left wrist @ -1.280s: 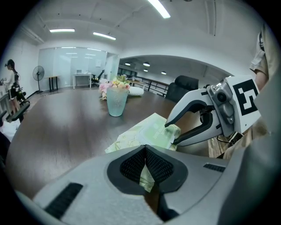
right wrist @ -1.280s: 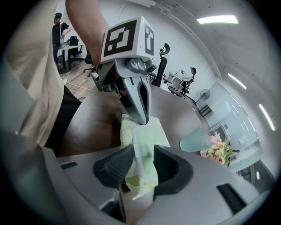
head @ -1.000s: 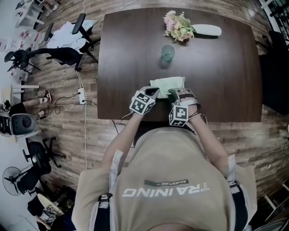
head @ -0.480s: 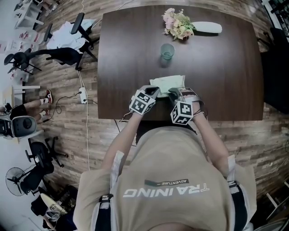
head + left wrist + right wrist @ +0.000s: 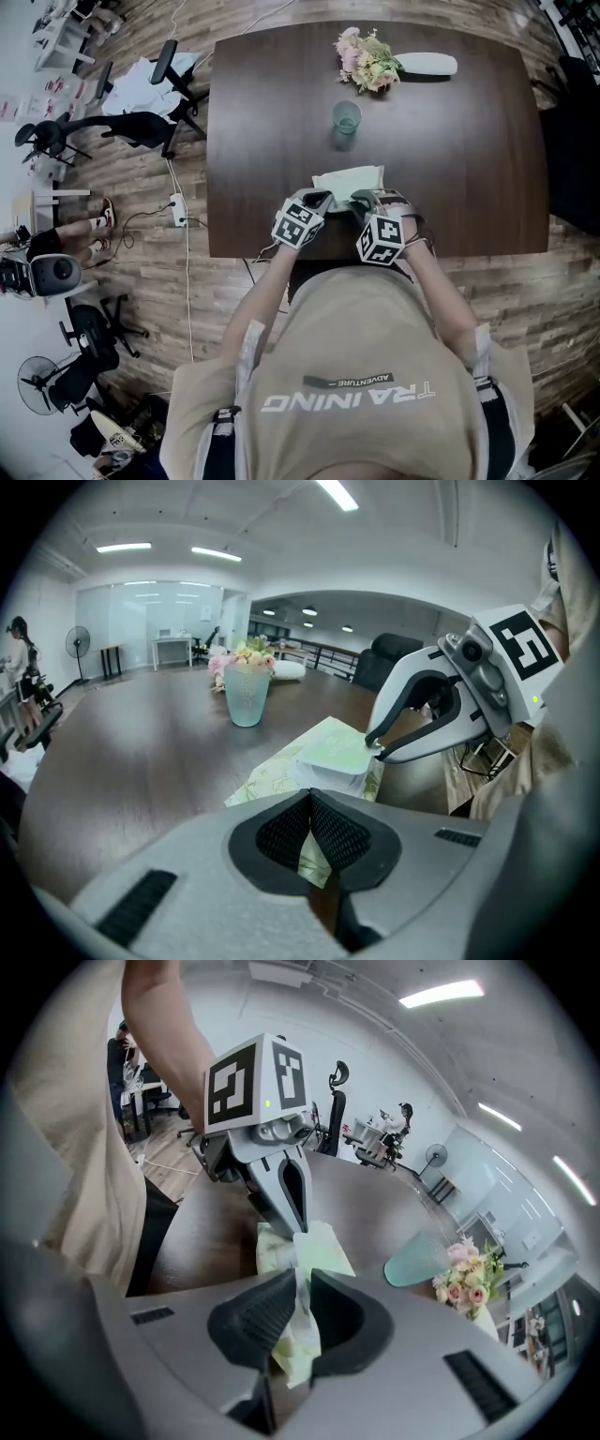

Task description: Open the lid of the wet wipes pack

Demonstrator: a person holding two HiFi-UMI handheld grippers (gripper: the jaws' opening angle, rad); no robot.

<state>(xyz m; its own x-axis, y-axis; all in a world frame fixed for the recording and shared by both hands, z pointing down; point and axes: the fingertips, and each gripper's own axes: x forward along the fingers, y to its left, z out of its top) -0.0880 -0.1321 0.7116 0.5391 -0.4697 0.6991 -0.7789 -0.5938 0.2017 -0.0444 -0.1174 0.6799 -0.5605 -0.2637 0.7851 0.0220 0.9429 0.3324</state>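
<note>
**At the near worktop edge: two grips on the pack, lid not yet lifted**

Between the jaws of the right gripper point(image 5: 298, 1283) stands crinkled, leaf-printed film of the wet wipes pack point(image 5: 349, 179). The jaws are closing on it and the pads seem to pinch it. I cannot tell whether that film is the lid's tab or only the end seal, so it is worth checking before pulling. The left gripper point(image 5: 309, 799) has its jaws clenched on the pack's near corner, a good anchor. The pale lid point(image 5: 337, 750) lies flat on top. It should peel best in a slow arc up and away, with the left gripper pressing the pack down. The pack sits just inside the near edge of the worktop point(image 5: 450, 169), so a tug towards the person could drag it off. Beyond it the cup point(image 5: 347, 116) stands well apart and the flowers point(image 5: 366, 56) farther still, leaving free room.
</note>
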